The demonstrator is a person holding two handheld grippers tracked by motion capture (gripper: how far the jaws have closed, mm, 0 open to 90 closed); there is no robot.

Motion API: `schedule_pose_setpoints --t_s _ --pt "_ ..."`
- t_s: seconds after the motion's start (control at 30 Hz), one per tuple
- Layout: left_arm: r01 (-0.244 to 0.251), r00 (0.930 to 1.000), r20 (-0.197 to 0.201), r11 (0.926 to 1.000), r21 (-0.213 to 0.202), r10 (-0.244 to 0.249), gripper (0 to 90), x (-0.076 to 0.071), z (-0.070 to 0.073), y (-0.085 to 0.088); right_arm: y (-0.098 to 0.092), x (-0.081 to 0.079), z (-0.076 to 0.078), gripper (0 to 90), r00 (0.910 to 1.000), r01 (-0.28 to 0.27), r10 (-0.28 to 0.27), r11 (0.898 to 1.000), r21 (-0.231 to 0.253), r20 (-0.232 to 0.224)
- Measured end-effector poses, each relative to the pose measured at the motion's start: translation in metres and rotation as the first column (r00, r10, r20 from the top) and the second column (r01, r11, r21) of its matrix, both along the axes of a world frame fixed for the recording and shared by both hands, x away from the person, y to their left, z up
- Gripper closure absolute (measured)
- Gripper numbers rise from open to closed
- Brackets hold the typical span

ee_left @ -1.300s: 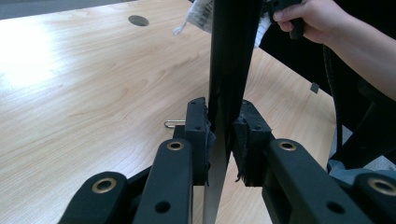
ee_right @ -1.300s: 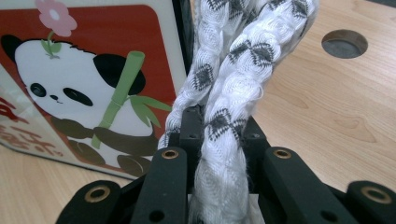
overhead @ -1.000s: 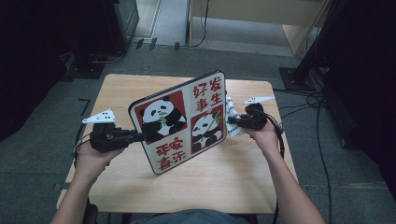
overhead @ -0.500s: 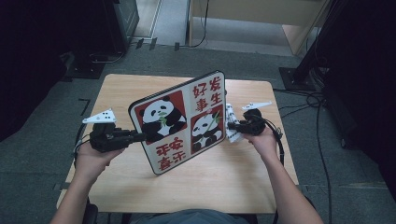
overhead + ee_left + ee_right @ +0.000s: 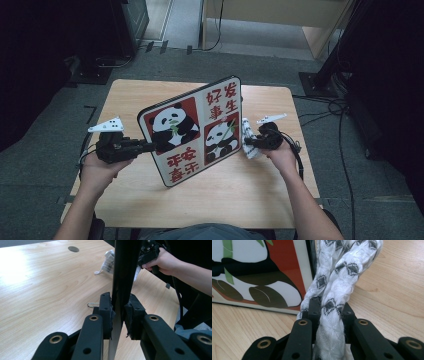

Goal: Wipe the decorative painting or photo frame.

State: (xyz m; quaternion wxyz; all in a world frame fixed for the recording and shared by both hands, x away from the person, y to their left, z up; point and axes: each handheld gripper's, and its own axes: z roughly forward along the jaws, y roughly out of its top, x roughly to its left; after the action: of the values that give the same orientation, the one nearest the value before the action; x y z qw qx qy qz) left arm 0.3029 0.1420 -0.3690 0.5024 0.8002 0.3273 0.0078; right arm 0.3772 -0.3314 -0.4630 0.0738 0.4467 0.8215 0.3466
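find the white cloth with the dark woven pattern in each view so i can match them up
High view: the white patterned cloth sits right of centre, bunched at the right gripper, beside the panda board.
Left gripper view: top centre, a pale bundle on the wooden table, just left of the board's dark edge.
Right gripper view: centre, a twisted roll rising from between the jaws.
Shared landmark: the panda board.
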Motion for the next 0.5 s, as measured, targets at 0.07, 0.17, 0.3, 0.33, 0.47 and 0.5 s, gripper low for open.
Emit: schedule_pose_setpoints --t_s 0.07,0.17,0.3,0.33,0.47,0.5 --pt "0.001 1.0000 0.000 1.0000 -0.001 -0.001 77.8 0.000 0.000 0.000 -0.003 0.001 0.001 77.9 0.9999 0.016 -0.016 1.000 0.008 0.002" --pt "0.000 1.0000 -0.001 1.0000 0.000 0.000 77.7 0.000 0.000 0.000 -0.007 0.002 0.001 77.9 0.9996 0.027 -0.027 0.999 0.022 -0.004" --pt "-0.001 1.0000 -0.001 1.0000 0.002 0.001 77.7 0.000 0.000 0.000 -0.009 0.002 0.001 77.6 0.9997 0.023 -0.023 1.000 -0.003 -0.011" --pt "0.000 1.0000 -0.002 1.0000 0.001 0.000 77.7 0.000 0.000 0.000 -0.009 0.002 0.002 77.6 0.9996 0.026 -0.026 1.000 -0.007 -0.003" --pt "-0.001 1.0000 -0.003 1.0000 -0.001 0.001 77.6 0.000 -0.001 0.001 -0.015 0.003 0.006 77.4 0.9986 0.049 -0.049 0.999 0.007 0.021" --pt "-0.001 1.0000 -0.004 1.0000 0.000 0.001 77.6 0.000 -0.001 0.001 -0.017 0.003 0.006 77.3 0.9985 0.050 -0.050 0.999 0.002 0.021"
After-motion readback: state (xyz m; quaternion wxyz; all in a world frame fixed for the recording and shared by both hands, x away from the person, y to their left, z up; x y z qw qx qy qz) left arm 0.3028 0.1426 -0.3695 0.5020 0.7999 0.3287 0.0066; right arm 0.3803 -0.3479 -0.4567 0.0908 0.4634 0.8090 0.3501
